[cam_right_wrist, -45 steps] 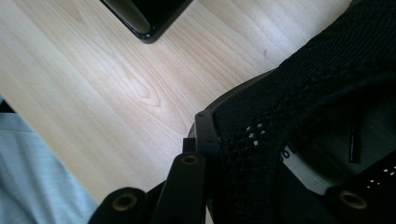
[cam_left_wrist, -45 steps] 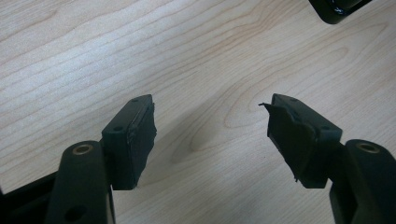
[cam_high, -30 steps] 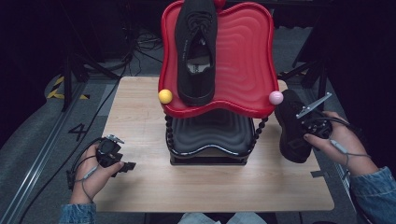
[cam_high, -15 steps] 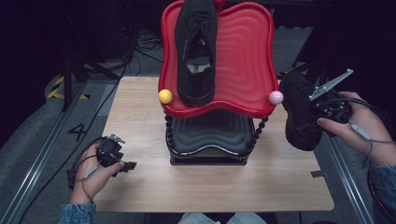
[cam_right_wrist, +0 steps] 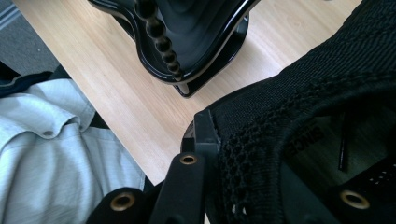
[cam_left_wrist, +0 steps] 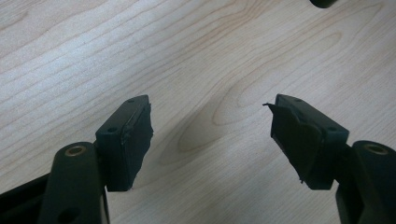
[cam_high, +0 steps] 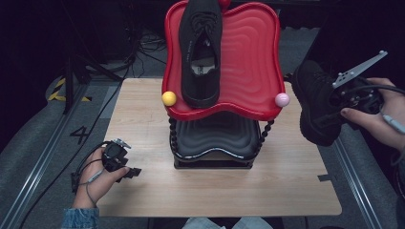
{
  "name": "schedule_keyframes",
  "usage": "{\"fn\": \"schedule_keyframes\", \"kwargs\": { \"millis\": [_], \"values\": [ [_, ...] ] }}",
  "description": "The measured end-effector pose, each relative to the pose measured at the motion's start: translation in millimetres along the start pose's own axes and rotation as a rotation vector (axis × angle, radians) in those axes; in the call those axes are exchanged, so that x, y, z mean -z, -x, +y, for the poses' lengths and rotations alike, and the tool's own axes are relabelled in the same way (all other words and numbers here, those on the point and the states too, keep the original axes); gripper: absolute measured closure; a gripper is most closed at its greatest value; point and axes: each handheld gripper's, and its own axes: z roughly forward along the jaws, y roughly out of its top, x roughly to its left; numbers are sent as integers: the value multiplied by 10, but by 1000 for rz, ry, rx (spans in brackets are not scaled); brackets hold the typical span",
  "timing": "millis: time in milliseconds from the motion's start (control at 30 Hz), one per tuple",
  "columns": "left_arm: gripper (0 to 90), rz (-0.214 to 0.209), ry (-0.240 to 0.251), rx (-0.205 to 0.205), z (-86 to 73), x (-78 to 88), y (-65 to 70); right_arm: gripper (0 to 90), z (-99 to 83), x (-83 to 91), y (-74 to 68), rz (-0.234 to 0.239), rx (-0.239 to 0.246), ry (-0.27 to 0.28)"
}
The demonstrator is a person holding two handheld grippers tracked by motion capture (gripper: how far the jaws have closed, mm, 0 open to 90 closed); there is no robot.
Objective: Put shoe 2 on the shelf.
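The right gripper is clamped on the collar of a black knit shoe, holding it off the table beyond the right edge of the tabletop, beside the red shelf. In the right gripper view one black jaw presses the outside of the shoe's mesh wall while the other sits inside the opening. Grey lettering is printed on the insole there, but it is seen at an angle and too dim to read with certainty. The person's right hand grips the tool from the right, and the grey three-cornered plate sticks up above it.

The left gripper rests low near the front left corner of the table, held in the left hand. Its jaws stand wide apart with nothing between them; the left gripper view shows bare pale wood grain between the two pads.

At the table's centre stands a two-tier shoe rack: a wavy red upper shelf and a black lower shelf, joined by beaded black posts. A matching black sneaker lies on the red shelf, toward its left side; a white label inside it is too small to read. A yellow ball and a pink ball cap the front corners of the red shelf.

On the grey floor left of the table a painted "4" is legible, with yellow-and-black tape farther back.
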Motion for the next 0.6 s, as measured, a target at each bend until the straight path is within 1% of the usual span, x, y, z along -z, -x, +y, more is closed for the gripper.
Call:
{"fn": "schedule_keyframes", "kwargs": {
  "millis": [133, 233, 267, 467, 600],
  "values": [
    [300, -1, -2, -9, 10, -9, 4, 875, 27, 138, -22, -23, 3, -3],
    [299, -1, -2, -12, 15, -14, 16, 874, 53, 259, -52, -39, 8, 9],
    [299, -3, -2, -10, 15, -16, 20, 874, 53, 259, -52, -39, 8, 9],
    [298, -3, -8, -18, 18, -28, 20, 871, 81, 393, -80, -31, 19, 37],
    [297, -4, -6, -18, 22, -36, 20, 870, 125, 457, -109, -38, 22, 38]
  ]
}}
